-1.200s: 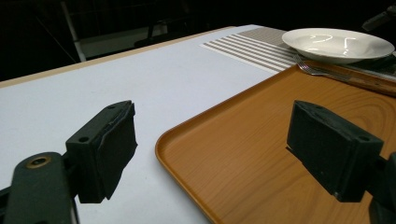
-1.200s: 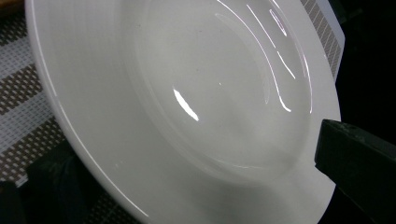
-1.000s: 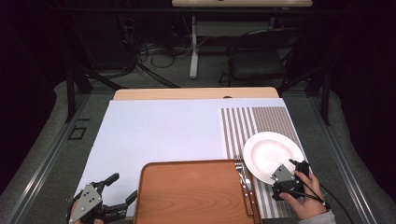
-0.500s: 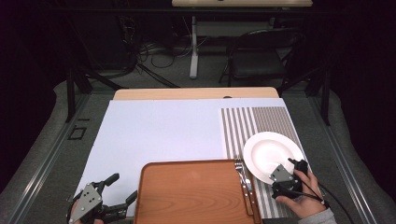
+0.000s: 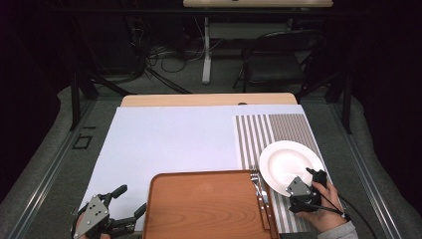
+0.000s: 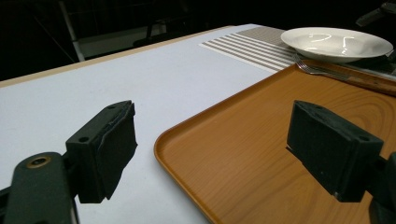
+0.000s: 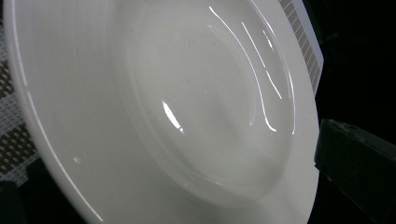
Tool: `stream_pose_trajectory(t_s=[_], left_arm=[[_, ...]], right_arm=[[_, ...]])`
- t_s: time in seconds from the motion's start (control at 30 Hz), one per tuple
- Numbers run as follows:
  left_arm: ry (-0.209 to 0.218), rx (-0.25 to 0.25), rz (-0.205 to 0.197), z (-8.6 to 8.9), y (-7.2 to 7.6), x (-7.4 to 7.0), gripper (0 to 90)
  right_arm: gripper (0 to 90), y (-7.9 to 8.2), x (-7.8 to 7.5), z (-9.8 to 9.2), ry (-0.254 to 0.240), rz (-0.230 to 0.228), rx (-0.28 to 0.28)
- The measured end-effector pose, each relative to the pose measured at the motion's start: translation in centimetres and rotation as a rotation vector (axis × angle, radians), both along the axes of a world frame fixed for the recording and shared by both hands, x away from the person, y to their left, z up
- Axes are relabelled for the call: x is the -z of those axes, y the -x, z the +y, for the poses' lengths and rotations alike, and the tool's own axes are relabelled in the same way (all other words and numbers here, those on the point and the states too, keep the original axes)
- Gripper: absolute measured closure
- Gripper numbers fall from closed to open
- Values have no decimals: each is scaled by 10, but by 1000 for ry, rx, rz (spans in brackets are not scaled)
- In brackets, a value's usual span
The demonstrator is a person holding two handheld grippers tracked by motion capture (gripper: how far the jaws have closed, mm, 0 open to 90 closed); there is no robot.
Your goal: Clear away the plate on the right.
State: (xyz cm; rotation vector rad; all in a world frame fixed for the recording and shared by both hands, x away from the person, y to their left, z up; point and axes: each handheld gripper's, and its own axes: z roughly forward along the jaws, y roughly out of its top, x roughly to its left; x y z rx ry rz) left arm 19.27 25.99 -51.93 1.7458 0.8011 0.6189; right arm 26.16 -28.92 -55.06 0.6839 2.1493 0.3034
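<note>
A pale blue-white sheet [image 5: 174,144] covers most of the table, whose bare wooden edge [image 5: 209,99] shows along the far side; beyond it the room is dark, with a grey floor, tangled cables [image 5: 164,55], a white table leg [image 5: 206,50] and a black chair [image 5: 278,64]. A striped placemat [image 5: 271,129] lies on the sheet's right part, and a white plate [image 5: 291,162] sits on it, a fork [image 5: 260,186] just beside the plate's left. An empty wooden tray [image 5: 206,206] rests at the near edge, its right rim by the fork. The left gripper [image 5: 127,206] waits at the near left with its jaws spread wide, one over the sheet and one over the tray corner. The right gripper [image 5: 311,181] is at the plate's near rim; whether it pinches the rim I cannot tell
</note>
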Motion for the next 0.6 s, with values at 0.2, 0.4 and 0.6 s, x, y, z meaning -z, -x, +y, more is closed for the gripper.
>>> stream_pose_trajectory(t_s=[0.2,0.4,0.6], left_arm=[[1,0,1,0,0,0,158],[4,-1,0,-1,-1,1,158],[2,1,2,-1,0,0,158]], right_arm=[[0,-3,2,3,14,-27,-24],[0,-5,1,4,32,-23,-16],[0,-7,3,4,20,-41,-27]])
